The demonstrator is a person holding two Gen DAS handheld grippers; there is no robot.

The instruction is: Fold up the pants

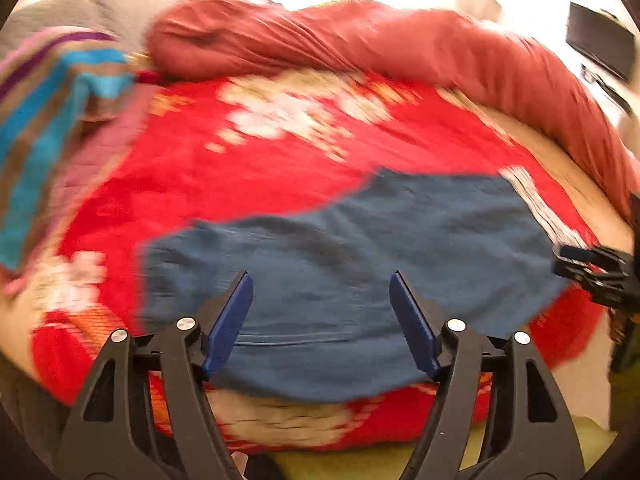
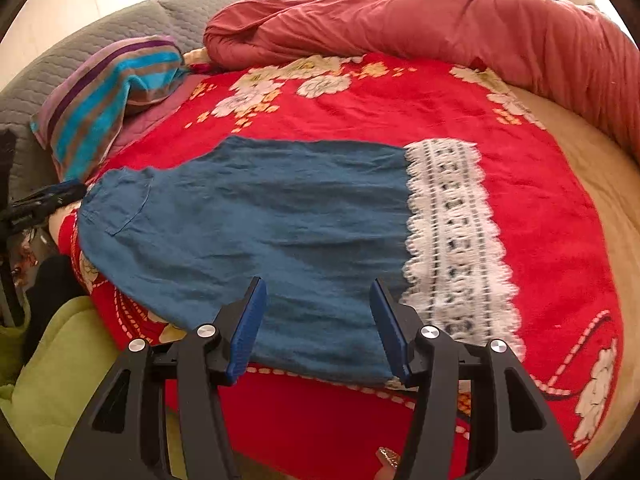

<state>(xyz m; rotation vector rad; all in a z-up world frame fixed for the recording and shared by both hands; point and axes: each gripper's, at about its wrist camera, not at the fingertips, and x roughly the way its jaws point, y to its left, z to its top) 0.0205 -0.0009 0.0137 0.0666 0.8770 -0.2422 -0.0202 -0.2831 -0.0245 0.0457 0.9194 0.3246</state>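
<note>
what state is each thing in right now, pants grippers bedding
blue pants: lying flat on the blanket, folded over, white lace hem on the right
left gripper: open, nothing between the fingers
right gripper: open, above the near edge of the pants, not gripping
red floral blanket: spread flat
red duvet: bunched along the far side
striped pillow: lying at far left

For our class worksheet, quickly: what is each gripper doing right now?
Left gripper: open, holding nothing, above the blue pants.
Right gripper: open, holding nothing, above the same pants.
</note>
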